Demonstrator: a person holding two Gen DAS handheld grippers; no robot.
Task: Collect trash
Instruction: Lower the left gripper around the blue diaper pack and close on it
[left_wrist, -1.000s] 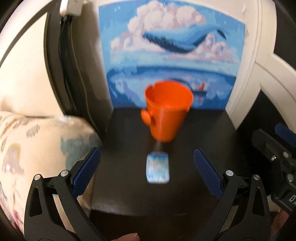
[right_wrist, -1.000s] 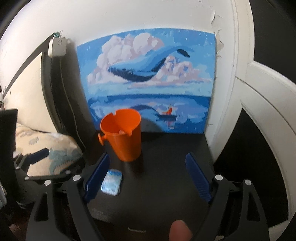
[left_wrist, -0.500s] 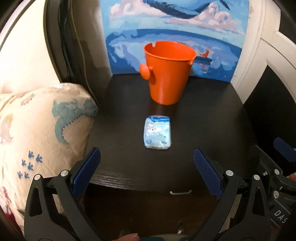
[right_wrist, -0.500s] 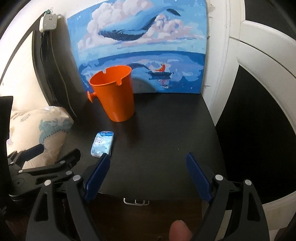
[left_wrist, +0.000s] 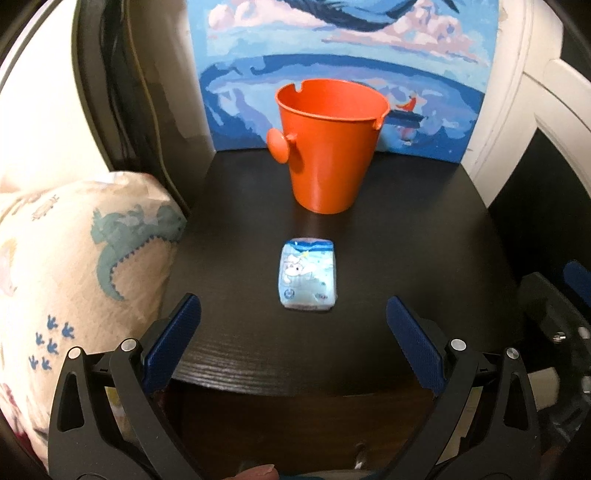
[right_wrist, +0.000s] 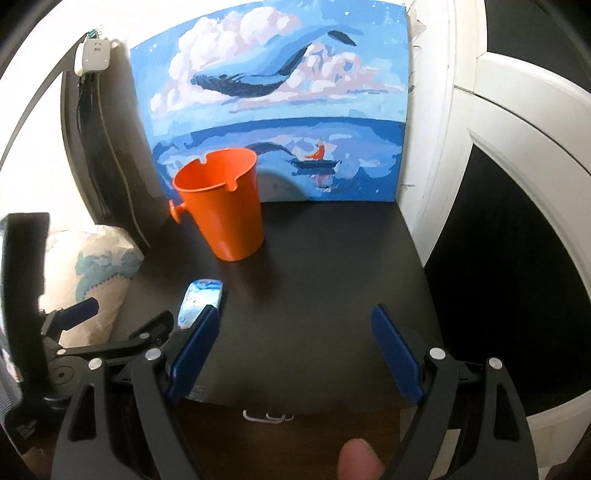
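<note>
Two spread grippers before one small packet

Your left gripper (left_wrist: 293, 323) and right gripper (right_wrist: 295, 341) both stand wide and hold nothing, probably ready for picking. You find the soft, shiny blue-and-white plastic packet (left_wrist: 308, 278) flat on the dark wooden table (left_wrist: 424, 240), just before the smooth orange plastic bucket (left_wrist: 328, 147).

Both claws lower, nearer packet (left_wrist: 308, 274)

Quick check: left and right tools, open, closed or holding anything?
Left tool: open, empty, short of the blue packet.
Right tool: open, empty.
</note>
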